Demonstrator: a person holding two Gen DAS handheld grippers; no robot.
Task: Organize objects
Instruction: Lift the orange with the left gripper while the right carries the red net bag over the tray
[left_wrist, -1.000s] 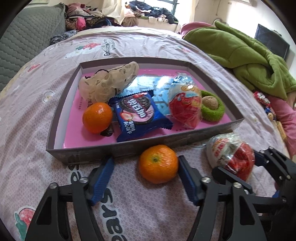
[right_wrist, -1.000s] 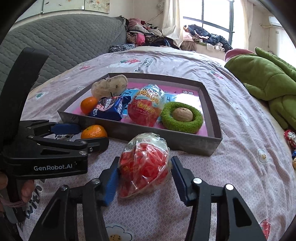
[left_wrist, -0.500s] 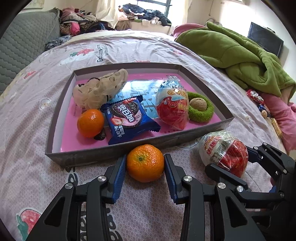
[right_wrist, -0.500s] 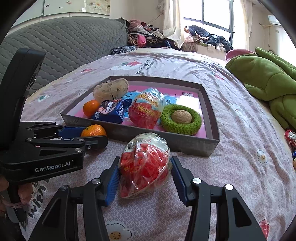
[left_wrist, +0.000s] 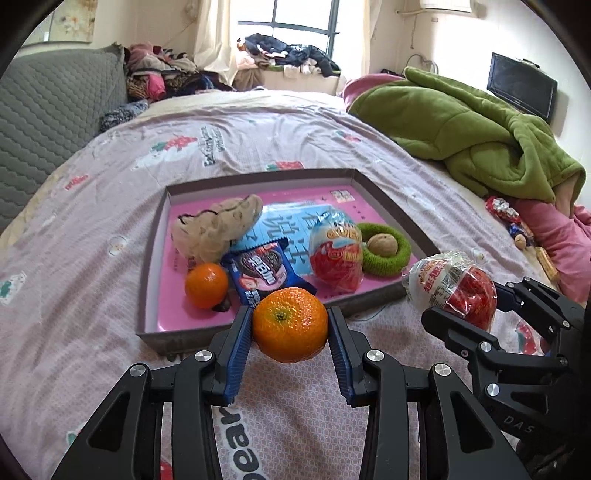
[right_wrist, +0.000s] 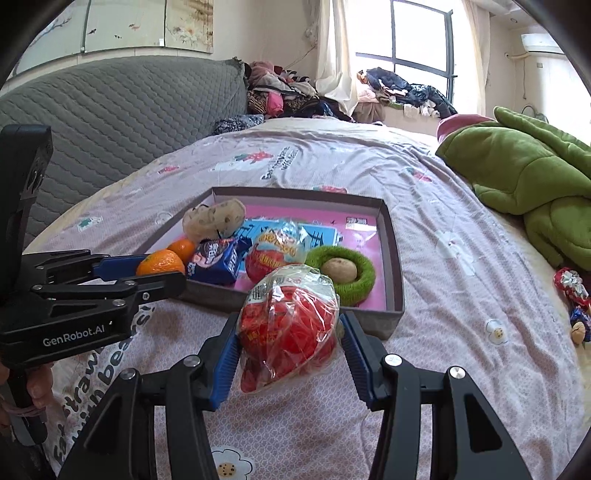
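Since a second ago the left gripper (left_wrist: 290, 334) has closed on the round orange mandarin (left_wrist: 290, 324) and lifted it, while the right gripper (right_wrist: 288, 349) clamps the crinkly red snack bag (right_wrist: 290, 325). Both now hang just short of the shallow grey box with its pink floor (left_wrist: 157, 291), at twelve o'clock. Each should clear the near wall before releasing over bare pink.

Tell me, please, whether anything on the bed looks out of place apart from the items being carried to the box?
Yes. A few wrapped sweets and a walnut lie loose by the bed's right edge, beside the green blanket, well away from the box where the other snacks are gathered.
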